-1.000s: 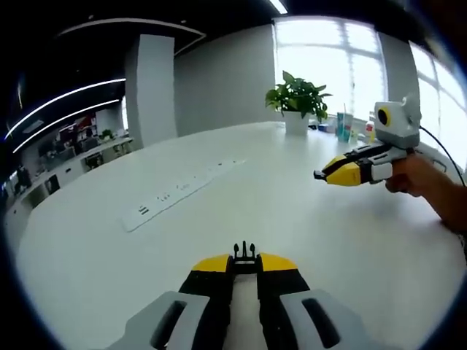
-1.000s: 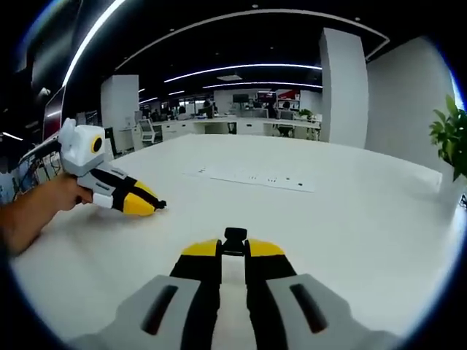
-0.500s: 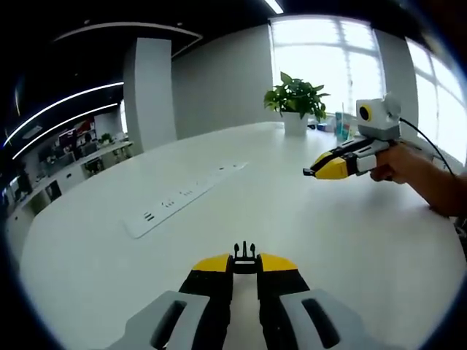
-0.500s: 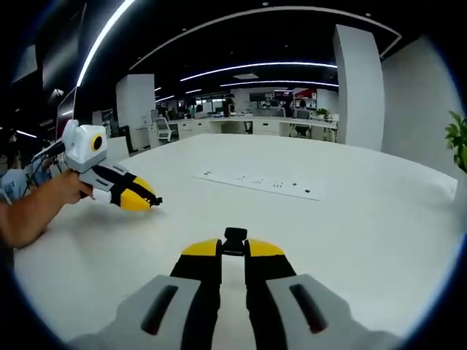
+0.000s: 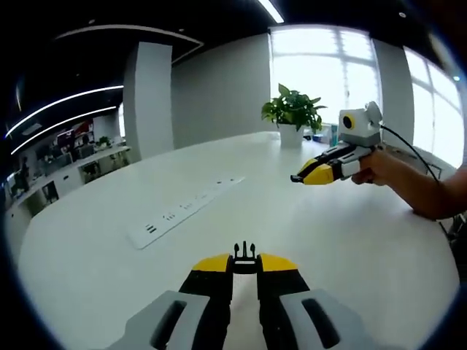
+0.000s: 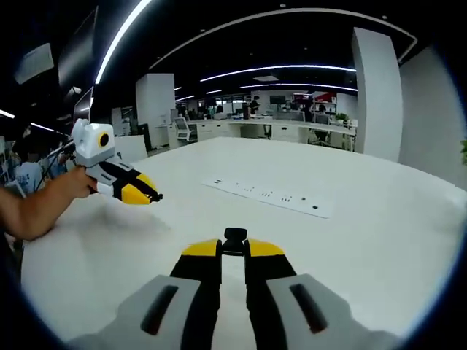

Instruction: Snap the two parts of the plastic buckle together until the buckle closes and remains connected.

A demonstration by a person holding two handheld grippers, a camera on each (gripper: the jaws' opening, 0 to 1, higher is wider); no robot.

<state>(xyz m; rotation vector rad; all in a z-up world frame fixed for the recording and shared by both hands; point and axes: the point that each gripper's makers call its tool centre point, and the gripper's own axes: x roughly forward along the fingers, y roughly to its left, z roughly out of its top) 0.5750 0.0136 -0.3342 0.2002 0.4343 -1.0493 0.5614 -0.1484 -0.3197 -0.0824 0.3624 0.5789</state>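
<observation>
Smooth matt white table [image 5: 350,240]; black plastic buckle halves [image 5: 244,252].

Both views low over shared white table [image 5: 109,262]

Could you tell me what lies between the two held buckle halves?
Bare white table in both gripper views; left gripper's black pronged half, right gripper's black half.

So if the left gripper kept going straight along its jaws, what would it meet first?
Probably only the bare white table. The left gripper, shut on a black buckle part, points across open tabletop; the power strip lies left of its line and the right gripper off to the right. Depth is uncertain.
</observation>
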